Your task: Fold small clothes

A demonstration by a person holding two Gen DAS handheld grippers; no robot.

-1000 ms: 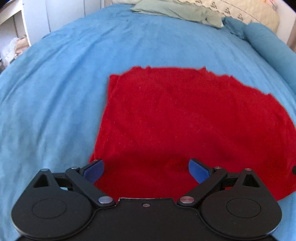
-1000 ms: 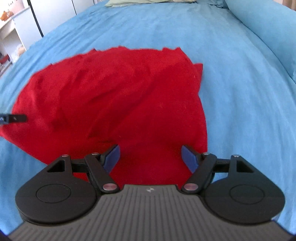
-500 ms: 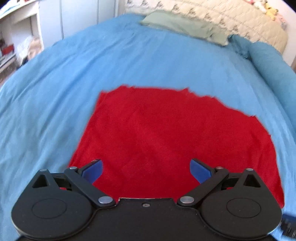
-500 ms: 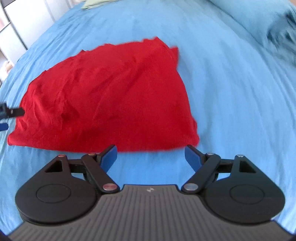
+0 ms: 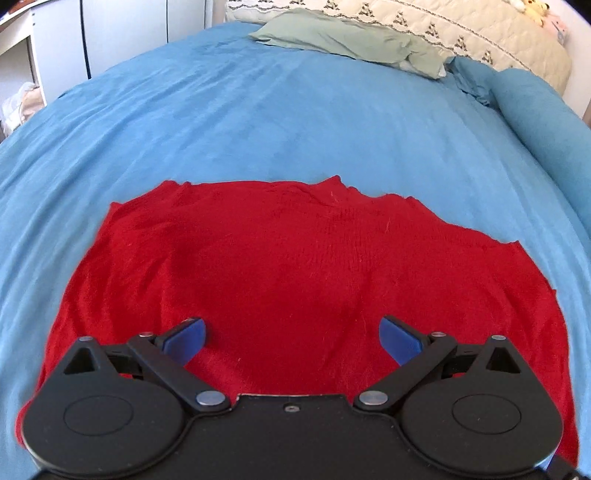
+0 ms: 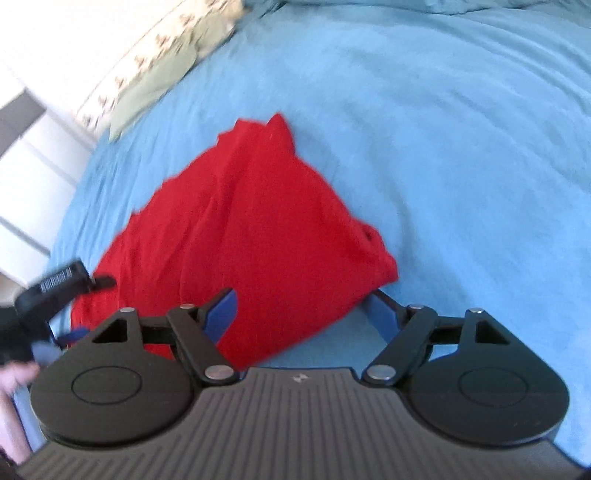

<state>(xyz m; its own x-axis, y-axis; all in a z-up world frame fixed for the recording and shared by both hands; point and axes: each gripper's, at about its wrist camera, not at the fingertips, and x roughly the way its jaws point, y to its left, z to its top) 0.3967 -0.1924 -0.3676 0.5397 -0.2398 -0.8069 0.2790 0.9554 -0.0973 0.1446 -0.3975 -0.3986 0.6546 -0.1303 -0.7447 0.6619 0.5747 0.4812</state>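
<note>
A red knit garment [image 5: 295, 266] lies spread flat on the blue bedspread [image 5: 258, 129]. My left gripper [image 5: 291, 328] hovers open over its near edge, with only the cloth's surface below the blue pads. In the right wrist view the garment [image 6: 251, 229] runs slantwise. My right gripper [image 6: 301, 306] is wide, its jaws closing. The garment's near right corner lies between them, and the pads do not press it. The left gripper [image 6: 55, 291] shows at the cloth's left end, held by a hand [image 6: 14, 373].
A green pillowcase [image 5: 351, 37] and a cream quilted pillow [image 5: 461, 33] lie at the head of the bed. A blue bolster [image 5: 535, 110] runs along the right side. White cupboards [image 5: 92, 33] stand beyond the bed at the left.
The right wrist view has rolled, so the bed now looks slanted, and the right gripper has come to the garment's near right corner. The left gripper has drawn back, and the garment sits lower in its view.
</note>
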